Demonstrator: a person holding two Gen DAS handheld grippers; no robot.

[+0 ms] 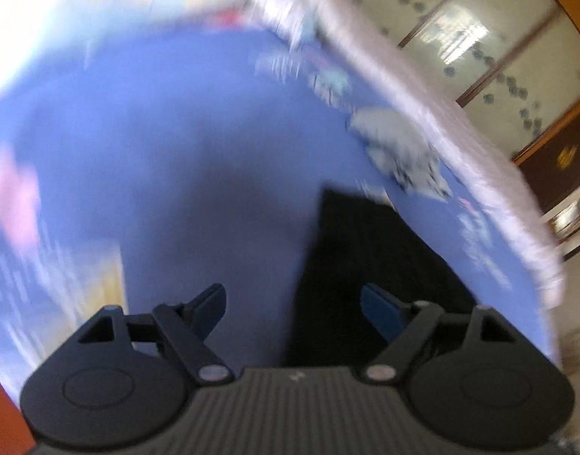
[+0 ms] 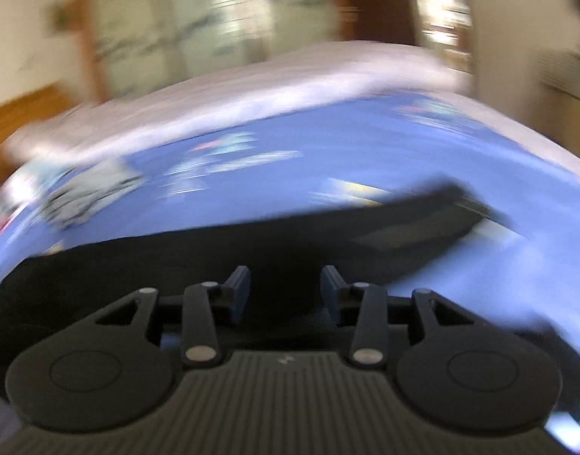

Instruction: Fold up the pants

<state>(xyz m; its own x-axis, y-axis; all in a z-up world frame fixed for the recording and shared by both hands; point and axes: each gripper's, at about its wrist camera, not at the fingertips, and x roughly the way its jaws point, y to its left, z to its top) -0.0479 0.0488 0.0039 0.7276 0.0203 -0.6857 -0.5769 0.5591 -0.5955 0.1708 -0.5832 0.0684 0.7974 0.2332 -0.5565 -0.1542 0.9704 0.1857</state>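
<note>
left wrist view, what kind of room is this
Probably a bedroom at home: black pants lie on a bed's blue patterned sheet with a pale edge, and wood-framed sliding panels with frosted floral panes stand behind. Motion blur hides finer detail.

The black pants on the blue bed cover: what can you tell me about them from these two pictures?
The black pants are a plain dark cloth with no pattern I can make out; both views are blurred. They lie spread flat on the blue bed cover. In the right wrist view they stretch as a long band across the picture; in the left wrist view one straight edge shows. Both grippers are open above them, the left gripper and the right gripper, and neither holds the cloth.
</note>
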